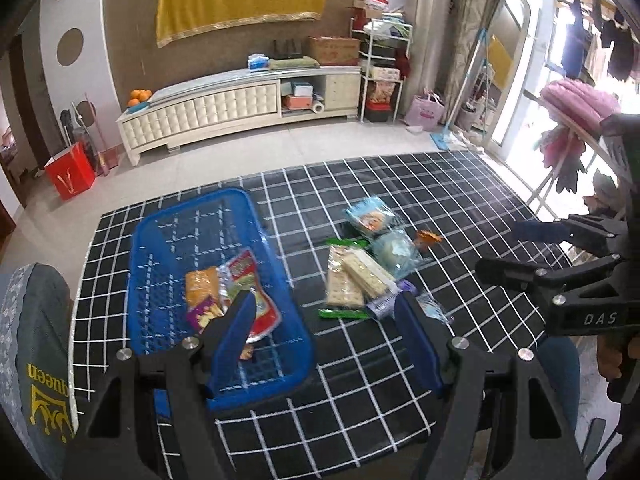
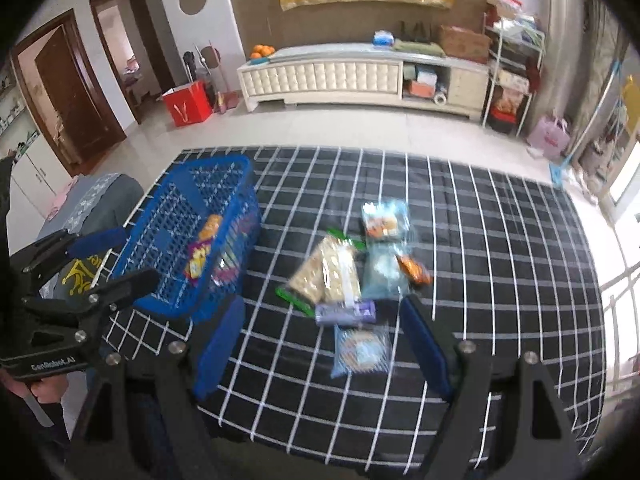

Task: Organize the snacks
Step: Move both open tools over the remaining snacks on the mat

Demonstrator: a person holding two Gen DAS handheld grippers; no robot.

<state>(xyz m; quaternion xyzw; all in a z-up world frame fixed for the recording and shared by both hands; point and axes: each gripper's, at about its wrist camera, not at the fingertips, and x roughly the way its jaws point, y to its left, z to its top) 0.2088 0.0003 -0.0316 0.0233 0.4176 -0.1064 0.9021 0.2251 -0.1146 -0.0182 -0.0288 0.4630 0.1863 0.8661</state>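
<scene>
both grippers, left gripper (image 1: 326, 316) and right gripper (image 2: 324, 316), are held with fingers apart and empty above the table (image 2: 500, 240); snacks (image 2: 344, 276) are piled beside the blue basket (image 2: 172, 220), some inside.

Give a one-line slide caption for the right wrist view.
Open right gripper above loose snack packets on checked cloth; blue basket holds some.

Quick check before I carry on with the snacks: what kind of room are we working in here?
Most likely a home living room: a low cream media cabinet along the wall, oranges on it, and a table under a black checked cloth holding the snack packets.
</scene>
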